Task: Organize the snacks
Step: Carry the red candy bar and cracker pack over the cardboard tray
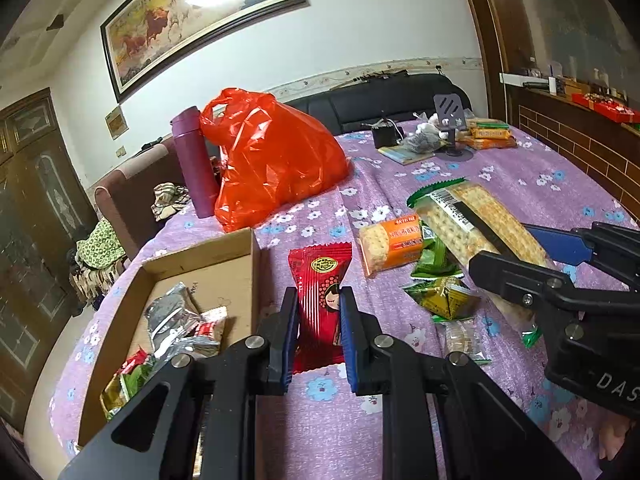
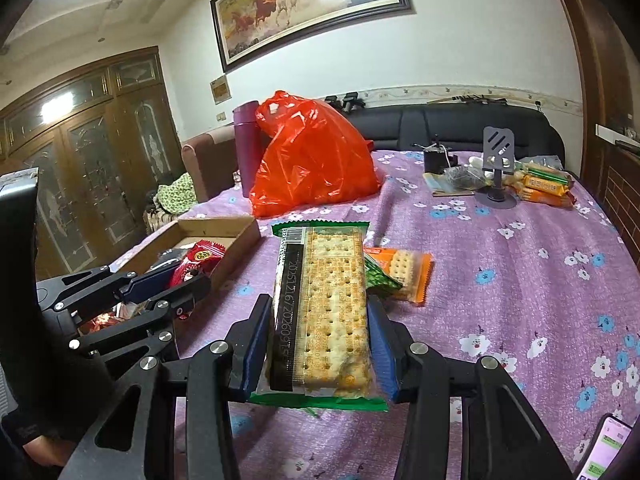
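Red snack packet point(image 1: 319, 304) upright, pinched just right of the open cardboard box point(image 1: 240, 264) of wrappers, long cracker pack point(image 2: 320, 312) held lengthwise, orange cracker packet point(image 1: 390, 246) and green packets point(image 1: 442, 296) lying right.

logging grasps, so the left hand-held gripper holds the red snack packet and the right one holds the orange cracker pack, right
Not quite: the right hand-held gripper holds the long green-edged cracker pack, as the right wrist view shows. The orange cracker pack lies on the bed. The left hand-held gripper does hold the red snack packet.
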